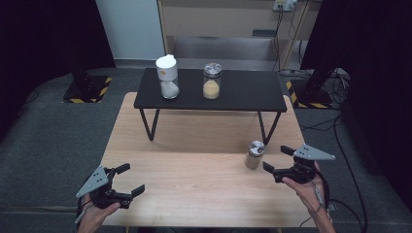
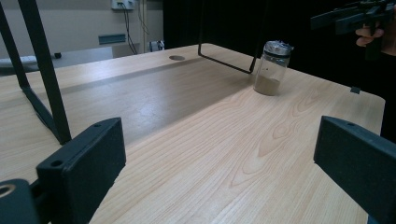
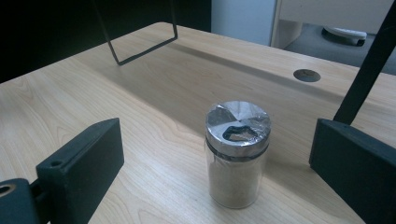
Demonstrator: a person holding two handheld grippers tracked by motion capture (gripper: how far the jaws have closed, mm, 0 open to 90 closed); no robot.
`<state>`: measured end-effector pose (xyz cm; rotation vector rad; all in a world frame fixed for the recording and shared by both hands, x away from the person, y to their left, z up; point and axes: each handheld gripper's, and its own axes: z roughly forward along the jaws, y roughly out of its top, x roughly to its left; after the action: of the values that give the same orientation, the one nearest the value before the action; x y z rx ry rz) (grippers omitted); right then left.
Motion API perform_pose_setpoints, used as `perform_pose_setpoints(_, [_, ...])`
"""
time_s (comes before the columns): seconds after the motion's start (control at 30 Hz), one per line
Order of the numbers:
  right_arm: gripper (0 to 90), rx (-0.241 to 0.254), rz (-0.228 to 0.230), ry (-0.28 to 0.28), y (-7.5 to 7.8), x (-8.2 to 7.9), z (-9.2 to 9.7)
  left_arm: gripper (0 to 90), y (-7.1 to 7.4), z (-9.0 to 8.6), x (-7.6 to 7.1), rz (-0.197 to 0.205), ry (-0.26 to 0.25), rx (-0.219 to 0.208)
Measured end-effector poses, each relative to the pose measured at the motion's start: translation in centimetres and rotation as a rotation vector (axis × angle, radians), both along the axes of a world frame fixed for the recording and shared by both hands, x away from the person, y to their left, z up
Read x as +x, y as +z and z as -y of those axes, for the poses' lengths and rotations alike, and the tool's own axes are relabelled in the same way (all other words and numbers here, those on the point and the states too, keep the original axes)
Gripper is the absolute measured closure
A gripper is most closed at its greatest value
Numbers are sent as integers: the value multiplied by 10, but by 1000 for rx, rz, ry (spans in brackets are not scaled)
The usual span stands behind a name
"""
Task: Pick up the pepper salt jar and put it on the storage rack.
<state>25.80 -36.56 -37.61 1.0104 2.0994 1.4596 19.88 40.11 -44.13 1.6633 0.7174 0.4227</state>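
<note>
A small glass jar (image 1: 254, 155) with a shiny metal lid and tan powder stands upright on the wooden table (image 1: 194, 184) at the right. In the right gripper view the jar (image 3: 236, 154) sits just ahead, between the wide-apart jaws, untouched. My right gripper (image 1: 277, 158) is open, a little to the right of the jar. My left gripper (image 1: 130, 178) is open at the table's near left corner, holding nothing. From the left gripper view the jar (image 2: 272, 68) is far off, with the right gripper (image 2: 355, 18) beyond it.
A low black shelf (image 1: 243, 92) on thin metal legs stands across the back of the table. On it are a white-capped jar of white powder (image 1: 168, 76) and a metal-lidded jar of yellow powder (image 1: 212, 81). A cable hole (image 3: 307, 75) pierces the tabletop.
</note>
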Motion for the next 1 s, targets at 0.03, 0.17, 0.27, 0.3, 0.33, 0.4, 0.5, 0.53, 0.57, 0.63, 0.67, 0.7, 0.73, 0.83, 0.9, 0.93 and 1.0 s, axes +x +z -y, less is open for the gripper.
perform_pose_setpoints(0.03, [39, -1, -2, 1, -1, 1, -1, 11, 0, 0, 0, 0, 0, 0])
perform_pose_setpoints(0.17, [39, -8, -6, 1, -2, 7, -4, 11, 0, 0, 0, -1, 0, 0])
perform_pose_setpoints(0.27, [40, -12, -10, 2, -3, 11, -7, 11, 0, 0, 0, 0, 0, 0])
perform_pose_setpoints(0.3, [40, -14, -12, 3, -3, 12, -8, 11, 0, 0, 0, 0, 0, 0])
perform_pose_setpoints(0.33, [40, -18, -14, 3, -4, 14, -9, 11, 0, 0, 0, 0, 0, 0])
perform_pose_setpoints(0.4, [40, -20, -18, 3, -5, 17, -11, 11, 0, 0, 0, 0, 0, 0])
perform_pose_setpoints(0.5, [42, -28, -24, 3, -6, 22, -15, 11, 0, 0, 0, 0, 0, 0])
perform_pose_setpoints(0.53, [42, -30, -27, 2, -6, 23, -16, 11, 0, 0, 0, 0, -1, -1])
perform_pose_setpoints(0.57, [42, -32, -28, 2, -6, 25, -17, 11, 0, 0, 0, 0, -1, -1])
perform_pose_setpoints(0.63, [43, -34, -32, -1, -7, 28, -19, 11, 0, 0, 0, 0, -1, -1])
perform_pose_setpoints(0.67, [43, -33, -33, -2, -8, 29, -20, 12, 0, -1, 0, 0, -1, -2])
perform_pose_setpoints(0.7, [43, -35, -36, -3, -8, 30, -21, 12, 0, -1, 0, 1, -1, -2])
perform_pose_setpoints(0.73, [44, -37, -37, -3, -9, 32, -22, 12, 0, -1, 0, 1, -1, -2])
perform_pose_setpoints(0.83, [44, -41, -45, -5, -10, 35, -24, 12, 0, 0, 0, 1, -2, -1])
perform_pose_setpoints(0.9, [45, -45, -52, -7, -11, 38, -26, 12, 0, 0, 0, 1, -2, -1])
perform_pose_setpoints(0.93, [46, -47, -54, -5, -12, 39, -27, 12, 0, 0, 0, 1, -1, 0])
perform_pose_setpoints(1.0, [48, -53, -59, -8, -13, 42, -29, 12, 0, 0, 0, 1, -1, 0])
